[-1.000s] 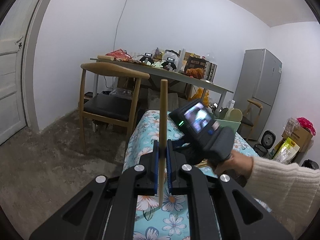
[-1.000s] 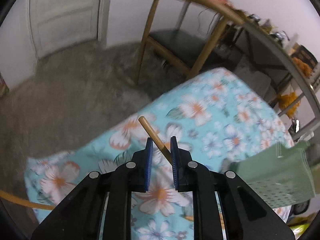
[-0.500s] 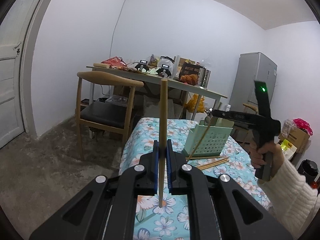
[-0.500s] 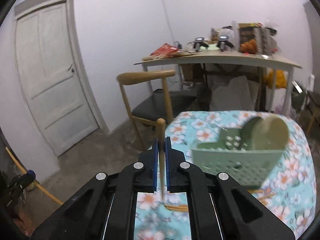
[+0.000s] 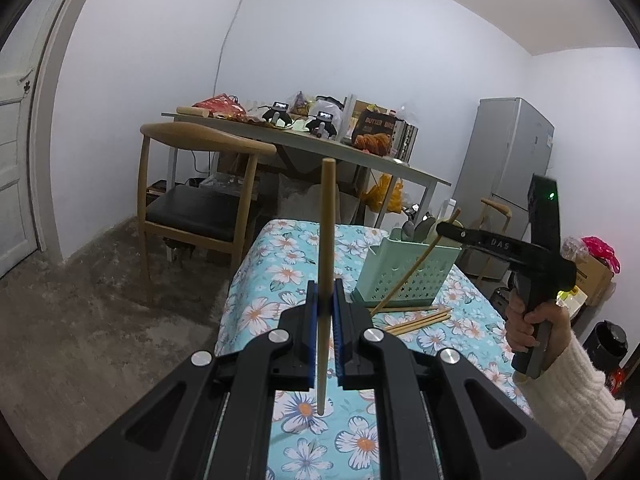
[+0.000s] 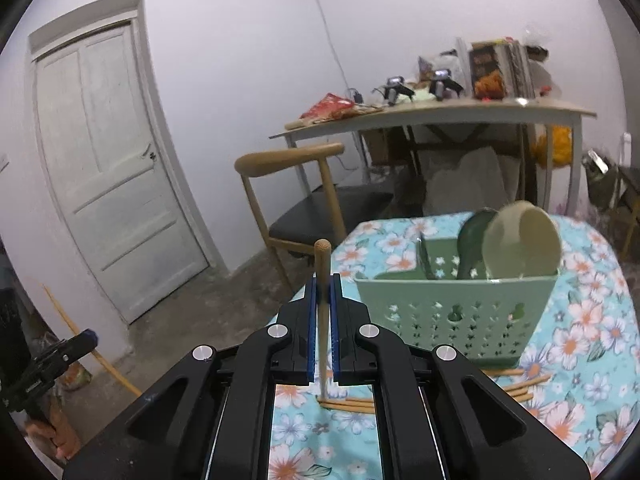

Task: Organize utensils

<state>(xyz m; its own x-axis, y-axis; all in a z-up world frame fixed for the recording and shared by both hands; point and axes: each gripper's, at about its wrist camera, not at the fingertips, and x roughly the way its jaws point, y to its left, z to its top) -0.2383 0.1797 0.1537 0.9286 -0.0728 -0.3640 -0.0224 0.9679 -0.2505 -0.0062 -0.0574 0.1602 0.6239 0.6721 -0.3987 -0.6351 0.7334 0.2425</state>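
Both grippers, left (image 5: 325, 300) & right (image 6: 322, 294), clamp one chopstick (image 5: 327, 248) each; should lift tips over caddy (image 6: 456, 312) rim, centre frame, then drop vertically.

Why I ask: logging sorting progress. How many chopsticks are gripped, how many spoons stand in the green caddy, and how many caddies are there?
chopsticks, gripped: 2
caddy: 1
spoons inside it: 2
Total: 5
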